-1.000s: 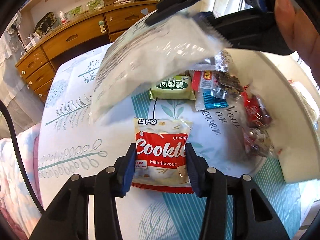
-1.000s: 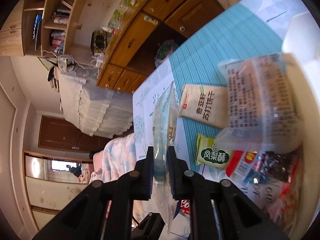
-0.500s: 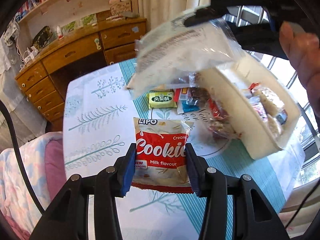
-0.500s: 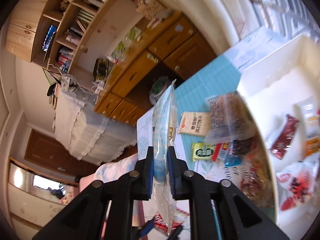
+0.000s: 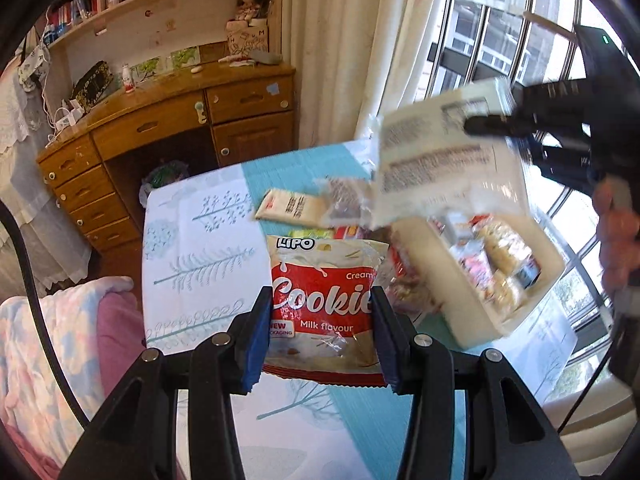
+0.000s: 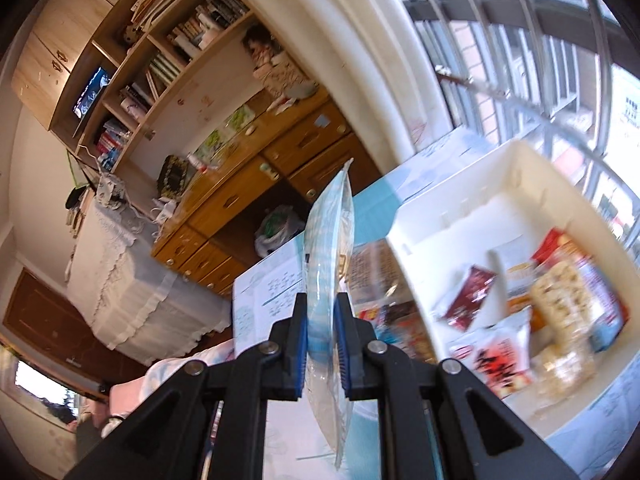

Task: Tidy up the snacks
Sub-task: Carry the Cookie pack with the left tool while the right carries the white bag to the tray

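Observation:
My left gripper (image 5: pixel 320 316) is shut on a red and white Lipo cookie packet (image 5: pixel 324 300) and holds it above the table. My right gripper (image 6: pixel 322 334) is shut on a clear flat snack bag (image 6: pixel 330 264), seen edge-on; the bag also shows in the left wrist view (image 5: pixel 436 160), held high over the white bin (image 5: pixel 444 300). The white bin (image 6: pixel 460 204) holds several snack packets. More snacks lie on the tablecloth beside the bin, among them a cream packet (image 5: pixel 290 206).
The table carries a white and teal leaf-print cloth (image 5: pixel 200 240). A wooden desk with drawers (image 5: pixel 168 132) stands behind it, a window with curtain (image 5: pixel 480 40) at the right, and bedding (image 5: pixel 60 340) at the left.
Both grippers have risen well above the table. The right gripper has carried the clear bag to the right, from over the table's middle to above the white bin.

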`<state>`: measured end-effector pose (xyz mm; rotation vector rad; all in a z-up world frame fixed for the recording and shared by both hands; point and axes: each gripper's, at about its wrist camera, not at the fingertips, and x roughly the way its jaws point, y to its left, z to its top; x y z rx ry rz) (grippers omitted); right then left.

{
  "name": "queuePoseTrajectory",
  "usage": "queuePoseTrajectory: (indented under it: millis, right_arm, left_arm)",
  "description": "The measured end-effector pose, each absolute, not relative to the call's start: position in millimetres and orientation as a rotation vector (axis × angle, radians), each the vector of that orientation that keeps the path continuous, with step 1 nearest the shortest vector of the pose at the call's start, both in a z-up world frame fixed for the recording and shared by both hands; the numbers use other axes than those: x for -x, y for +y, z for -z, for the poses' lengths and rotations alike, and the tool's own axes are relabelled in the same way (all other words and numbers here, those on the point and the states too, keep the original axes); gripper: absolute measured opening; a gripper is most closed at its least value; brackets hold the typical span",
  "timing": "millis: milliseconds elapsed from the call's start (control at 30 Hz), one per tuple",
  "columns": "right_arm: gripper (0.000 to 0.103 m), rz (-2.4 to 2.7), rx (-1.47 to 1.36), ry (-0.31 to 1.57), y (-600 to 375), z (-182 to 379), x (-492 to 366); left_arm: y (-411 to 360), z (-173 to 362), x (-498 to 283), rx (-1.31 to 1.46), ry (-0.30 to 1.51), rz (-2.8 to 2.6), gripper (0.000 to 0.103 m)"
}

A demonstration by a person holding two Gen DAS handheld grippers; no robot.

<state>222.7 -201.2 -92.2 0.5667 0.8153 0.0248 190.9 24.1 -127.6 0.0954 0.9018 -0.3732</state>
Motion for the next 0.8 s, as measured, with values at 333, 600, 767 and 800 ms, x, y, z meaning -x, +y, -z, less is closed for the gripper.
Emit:
queuePoseTrajectory:
  millis: [333, 600, 767, 800]
  right_arm:
    - [0.012, -0.029, -0.453, 0.868, -265.2, 92.8, -223.7]
    - [0.012, -0.091, -0.366, 0.921, -305.3, 103.7, -239.9]
    - [0.013, -0.159, -0.327, 0.952, -321.9, 113.1, -252.0]
    - [0.013, -0.173, -0.319, 0.957, -325.6, 115.2, -254.7]
  left_arm:
    - [-45.0, 96.7, -207.7, -0.021, 0.858, 0.339, 0.045]
    - [-106.8, 96.0, -228.1, 0.020, 0.847, 0.341, 0.045]
    - [-145.4, 104.9, -243.0, 0.039, 0.868, 0.339, 0.045]
    - [-153.0, 106.6, -246.0, 0.041, 0.871, 0.340, 0.045]
